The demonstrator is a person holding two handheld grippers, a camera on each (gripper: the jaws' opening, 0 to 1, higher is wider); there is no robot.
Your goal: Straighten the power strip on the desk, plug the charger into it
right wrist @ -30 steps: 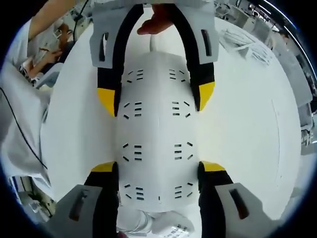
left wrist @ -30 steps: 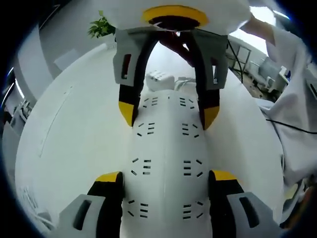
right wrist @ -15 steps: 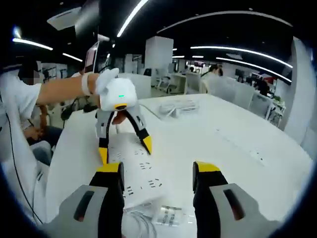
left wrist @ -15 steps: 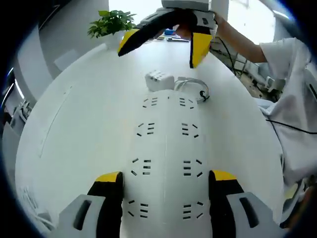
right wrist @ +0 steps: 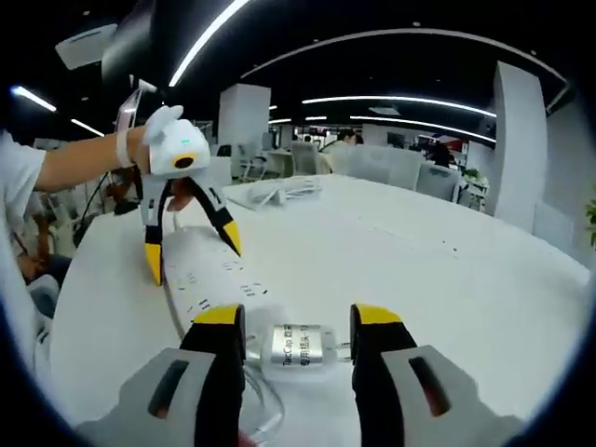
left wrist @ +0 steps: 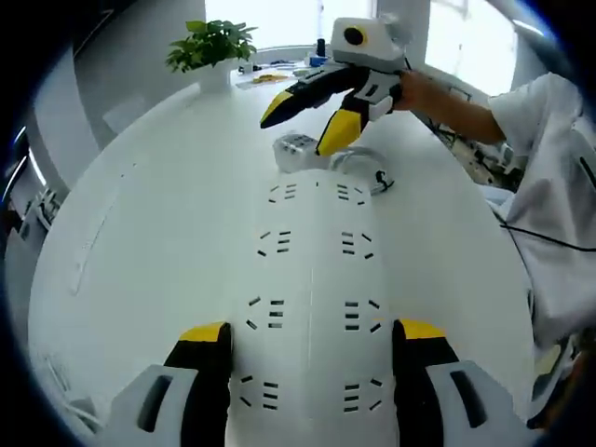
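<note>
Right gripper view: charger [right wrist: 299, 344] lies between spread right tongs [right wrist: 290, 321]; left tongs [left wrist: 310, 341] straddle power strip [left wrist: 310, 279], released.

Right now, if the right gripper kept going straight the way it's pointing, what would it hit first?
Most likely the charger, lying on the desk right between the open right gripper's jaws. Depth is hard to judge, but nothing sits nearer.

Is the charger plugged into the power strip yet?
No, still out. The charger lies on the desk between the open right gripper jaws, beside the power strip, whose visible sockets are empty.
</note>
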